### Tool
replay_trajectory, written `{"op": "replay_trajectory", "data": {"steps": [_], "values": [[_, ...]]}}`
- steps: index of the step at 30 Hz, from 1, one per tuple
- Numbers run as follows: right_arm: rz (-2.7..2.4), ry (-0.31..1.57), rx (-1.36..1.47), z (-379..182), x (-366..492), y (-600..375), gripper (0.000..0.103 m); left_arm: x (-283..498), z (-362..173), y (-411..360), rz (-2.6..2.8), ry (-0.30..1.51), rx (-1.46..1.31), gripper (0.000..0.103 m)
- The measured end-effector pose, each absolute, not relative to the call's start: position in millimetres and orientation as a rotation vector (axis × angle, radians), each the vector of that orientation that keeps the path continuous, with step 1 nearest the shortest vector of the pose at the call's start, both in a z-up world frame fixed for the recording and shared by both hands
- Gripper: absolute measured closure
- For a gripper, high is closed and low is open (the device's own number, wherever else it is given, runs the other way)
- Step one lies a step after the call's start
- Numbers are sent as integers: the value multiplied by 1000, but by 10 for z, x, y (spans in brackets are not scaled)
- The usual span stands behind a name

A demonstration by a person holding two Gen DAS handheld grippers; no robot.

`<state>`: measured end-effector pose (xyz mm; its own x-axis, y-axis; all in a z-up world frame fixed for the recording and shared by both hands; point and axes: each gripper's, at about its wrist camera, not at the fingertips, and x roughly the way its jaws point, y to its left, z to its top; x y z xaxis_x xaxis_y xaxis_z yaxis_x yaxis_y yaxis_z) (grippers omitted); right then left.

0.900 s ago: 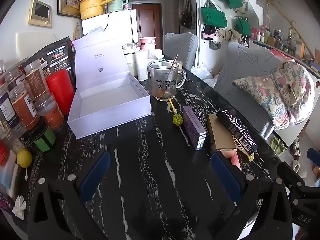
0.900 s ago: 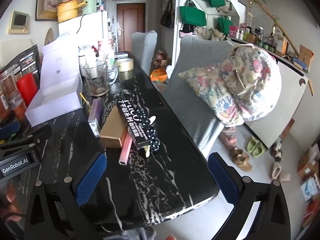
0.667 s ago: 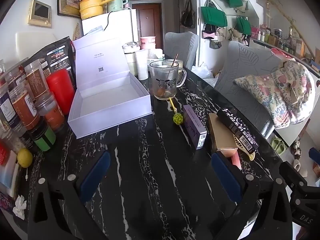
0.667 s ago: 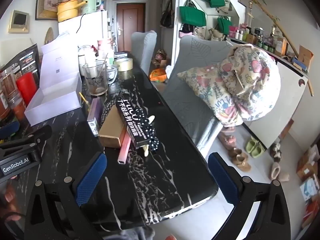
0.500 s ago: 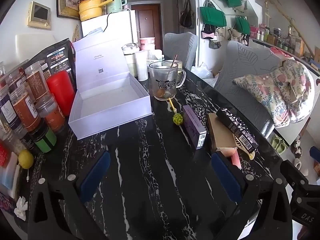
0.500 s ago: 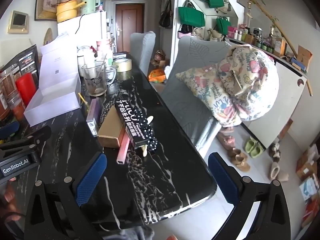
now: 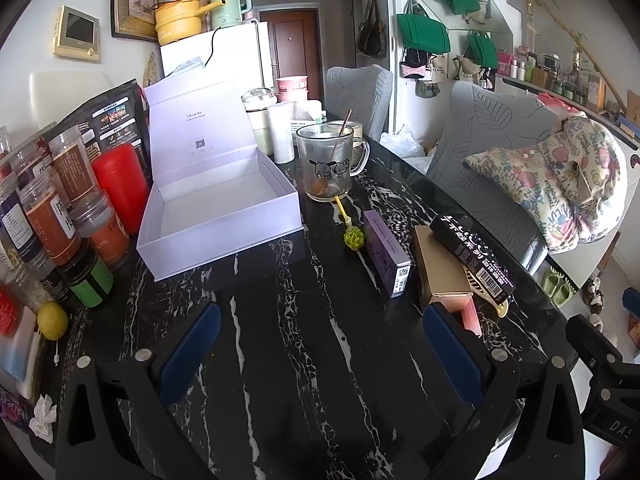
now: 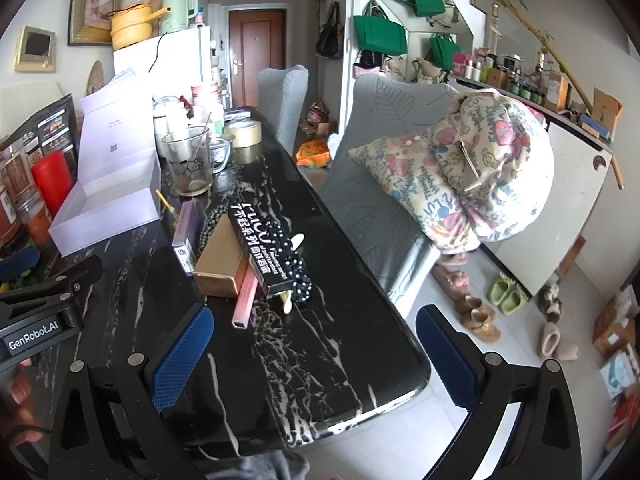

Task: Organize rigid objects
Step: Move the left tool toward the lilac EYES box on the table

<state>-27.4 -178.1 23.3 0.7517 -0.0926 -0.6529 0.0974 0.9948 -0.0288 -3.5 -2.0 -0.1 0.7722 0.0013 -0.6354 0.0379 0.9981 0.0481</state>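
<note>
While both claws, left gripper (image 7: 320,354) and right gripper (image 8: 314,354), hang spread and empty, we should pinch the black box (image 8: 259,245) squarely across its narrow sides.

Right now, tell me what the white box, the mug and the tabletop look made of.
White box: likely rigid matte cardboard, with crisp folded edges and a hinged lid. Mug: clear glass; the spoon shows through its printed wall. Tabletop: glossy black stone or marble-look surface, white-veined and reflective.
</note>
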Motion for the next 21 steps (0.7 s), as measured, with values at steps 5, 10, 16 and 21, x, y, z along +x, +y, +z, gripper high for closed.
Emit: {"op": "replay_trajectory", "data": {"steps": [5,10,16,21], "values": [[-101,707,-1,244,-281,-1777,0,-45,-9,-30,-26,693,56,0],[-105,708,-2,237,-286,-1779,0,-49,-9,-35,-26,692,59,0],[-102,706,-3,237,-295,-1775,0,-52,-12,-44,-29,695,60,0],[-101,703,-5,241,-300,-1775,0,-53,-15,-44,-25,695,61,0]]}}
